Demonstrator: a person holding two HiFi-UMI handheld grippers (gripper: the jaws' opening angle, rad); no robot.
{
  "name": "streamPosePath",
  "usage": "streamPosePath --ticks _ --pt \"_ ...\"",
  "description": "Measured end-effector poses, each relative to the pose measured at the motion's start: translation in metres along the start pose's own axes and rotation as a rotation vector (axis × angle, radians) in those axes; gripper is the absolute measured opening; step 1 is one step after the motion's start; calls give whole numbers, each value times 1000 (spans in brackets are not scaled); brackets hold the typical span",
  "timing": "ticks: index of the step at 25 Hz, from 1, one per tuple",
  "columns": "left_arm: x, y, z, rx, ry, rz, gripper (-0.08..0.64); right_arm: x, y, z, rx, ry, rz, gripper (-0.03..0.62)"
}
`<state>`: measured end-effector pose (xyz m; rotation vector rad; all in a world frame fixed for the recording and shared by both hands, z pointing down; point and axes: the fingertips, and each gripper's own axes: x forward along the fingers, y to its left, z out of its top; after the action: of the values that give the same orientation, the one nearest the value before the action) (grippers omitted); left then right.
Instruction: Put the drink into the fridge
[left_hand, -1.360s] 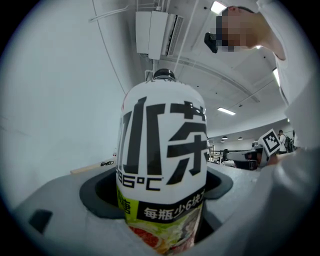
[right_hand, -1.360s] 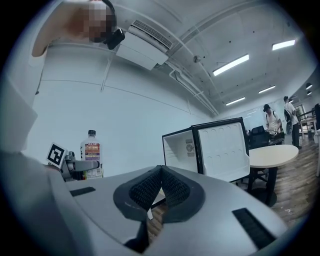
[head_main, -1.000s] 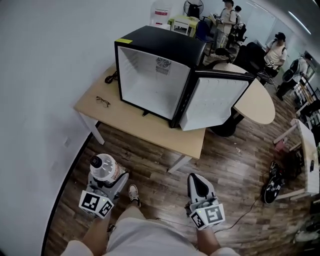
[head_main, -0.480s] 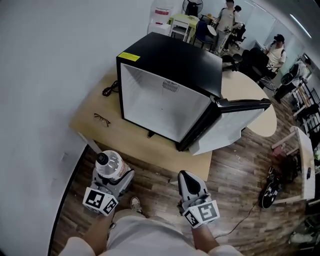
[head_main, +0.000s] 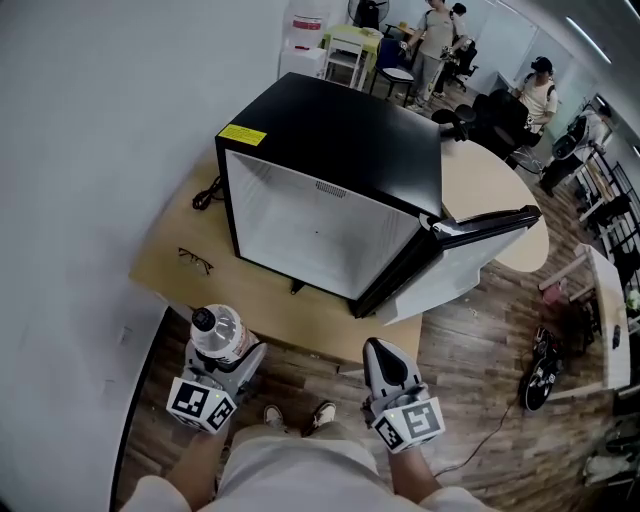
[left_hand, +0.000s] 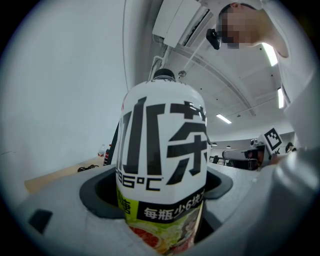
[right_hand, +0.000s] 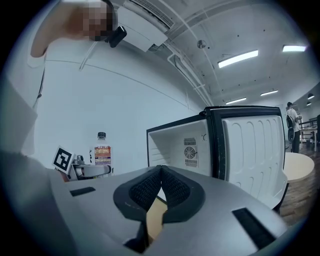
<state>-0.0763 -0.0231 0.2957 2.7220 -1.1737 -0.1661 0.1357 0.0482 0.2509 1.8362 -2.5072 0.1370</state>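
A clear drink bottle (head_main: 219, 334) with a black cap and a white label stands upright in my left gripper (head_main: 222, 355), whose jaws are shut on its lower body. In the left gripper view the bottle (left_hand: 162, 165) fills the middle. The black mini fridge (head_main: 330, 195) sits on the wooden table (head_main: 165, 265) ahead, its white inside bare and its door (head_main: 460, 265) swung open to the right. My right gripper (head_main: 385, 362) is shut with nothing in it, low at the right. The right gripper view shows the fridge (right_hand: 200, 147), its door (right_hand: 255, 150) and the bottle (right_hand: 101, 148) at the left.
A pair of glasses (head_main: 194, 260) and a black cable (head_main: 208, 192) lie on the table left of the fridge. A round table (head_main: 490, 195) stands behind the door. People and office chairs are at the back. Shoes (head_main: 540, 365) lie on the wood floor at the right.
The view has moved closer to the fridge, which now looks larger and nearer. Both grippers keep their places low in the frame, the bottle still held in the left.
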Motion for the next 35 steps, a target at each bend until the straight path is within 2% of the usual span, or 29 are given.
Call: streamPosePath --ticks 4,10,16,26,35 --pt "15 -6 6 16 -13 30 434 6 -18 -1 12 -11 28 3" --pt "24 -14 13 32 -34 117 434 23 -40 -10 30 11 109 3" --pt "26 -8 -1 27 -18 199 434 46 -46 -17 22 35 193 3" --pt "46 -15 -34 25 26 173 434 70 -48 -42 20 70 225 3" --pt "61 -7 -45 7 -9 171 434 90 -48 -58 8 81 227 2"
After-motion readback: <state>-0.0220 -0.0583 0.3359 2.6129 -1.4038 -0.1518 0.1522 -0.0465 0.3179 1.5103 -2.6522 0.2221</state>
